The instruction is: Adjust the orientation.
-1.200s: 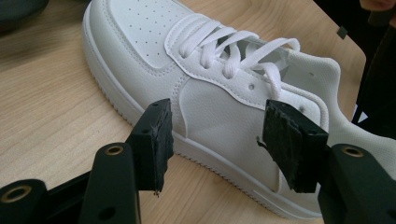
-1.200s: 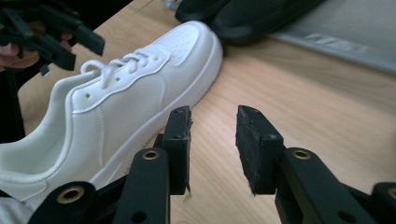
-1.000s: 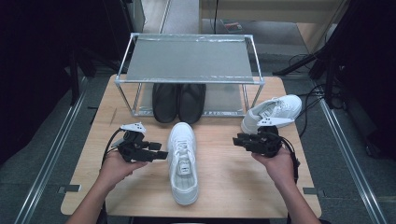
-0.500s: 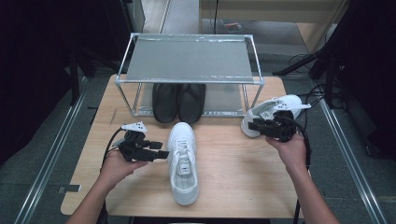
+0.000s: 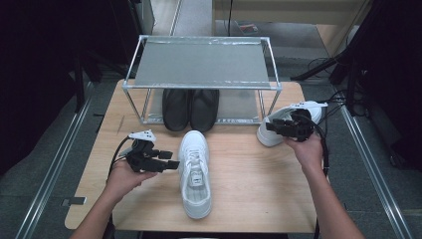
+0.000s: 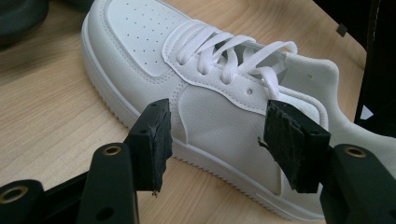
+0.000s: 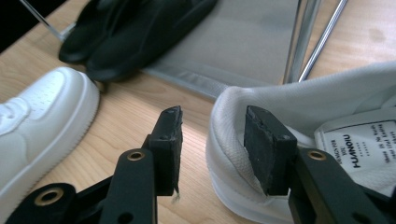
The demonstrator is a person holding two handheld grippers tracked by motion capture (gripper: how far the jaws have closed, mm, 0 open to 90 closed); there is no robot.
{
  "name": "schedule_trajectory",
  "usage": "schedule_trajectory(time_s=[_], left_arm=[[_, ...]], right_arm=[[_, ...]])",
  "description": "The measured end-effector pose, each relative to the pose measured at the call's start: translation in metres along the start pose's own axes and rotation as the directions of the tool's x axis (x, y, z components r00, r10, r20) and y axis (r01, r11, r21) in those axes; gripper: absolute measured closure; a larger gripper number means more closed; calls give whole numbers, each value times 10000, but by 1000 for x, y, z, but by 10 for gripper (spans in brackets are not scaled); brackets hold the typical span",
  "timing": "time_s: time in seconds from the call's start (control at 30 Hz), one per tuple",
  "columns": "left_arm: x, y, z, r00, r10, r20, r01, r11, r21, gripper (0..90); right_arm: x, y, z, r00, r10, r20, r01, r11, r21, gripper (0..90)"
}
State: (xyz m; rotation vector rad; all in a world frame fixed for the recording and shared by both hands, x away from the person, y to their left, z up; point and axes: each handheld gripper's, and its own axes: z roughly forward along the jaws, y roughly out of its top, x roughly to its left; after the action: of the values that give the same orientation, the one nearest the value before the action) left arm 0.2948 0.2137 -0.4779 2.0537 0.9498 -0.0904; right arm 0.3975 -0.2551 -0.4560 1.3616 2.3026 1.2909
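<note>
White shoe's heel (image 7: 243,154) sits between the right tongs' (image 7: 212,140) parted jaws.

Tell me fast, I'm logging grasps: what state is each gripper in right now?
Left gripper: open, holding nothing, beside the middle white shoe.
Right gripper: open, jaws straddling the heel rim of the other white shoe.

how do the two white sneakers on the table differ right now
Place: the middle sneaker lies at the table's centre, while the right sneaker sits at the right edge beside the rack.
Pose: the middle sneaker's toe points toward the rack; the right sneaker lies angled, heel toward the centre.
Grippers: the left gripper is open beside the middle sneaker's side, not touching; the right gripper straddles the right sneaker's heel collar, jaws apart.
Shared: both are white, upright on their soles.
</note>
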Motion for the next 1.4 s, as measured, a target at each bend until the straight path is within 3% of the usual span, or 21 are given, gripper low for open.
schedule_trajectory(time_s=[0.3,0.37,0.57,0.8,0.97,1.13,1.4], left_arm=[[2,-1,0,10000,-15,-4,15,10000,-23,423],[2,-1,0,10000,-10,8,10,10000,-12,423],[3,-1,-1,10000,-33,-26,33,10000,-50,424],[3,-1,-1,10000,-65,-47,65,10000,-39,424],[3,-1,0,9999,-88,-62,88,10000,-4,424],[3,-1,0,10000,-90,-34,90,10000,31,424],[3,-1,1,10000,-92,-29,93,9999,50,424]], right_arm=[[-3,-4,21,9997,55,221,-60,9996,260,622],[-4,-4,23,9995,-12,300,2,9995,328,672],[-7,-5,21,9998,-201,29,200,9988,454,733],[-7,-8,9,9979,-570,-303,594,9948,828,744],[3,-11,-3,9917,-1173,-524,1220,9876,984,748],[13,-20,-14,9910,-1052,-823,1130,9889,963,752],[38,-40,-24,9844,-1267,-1221,1401,9842,1085,753]])
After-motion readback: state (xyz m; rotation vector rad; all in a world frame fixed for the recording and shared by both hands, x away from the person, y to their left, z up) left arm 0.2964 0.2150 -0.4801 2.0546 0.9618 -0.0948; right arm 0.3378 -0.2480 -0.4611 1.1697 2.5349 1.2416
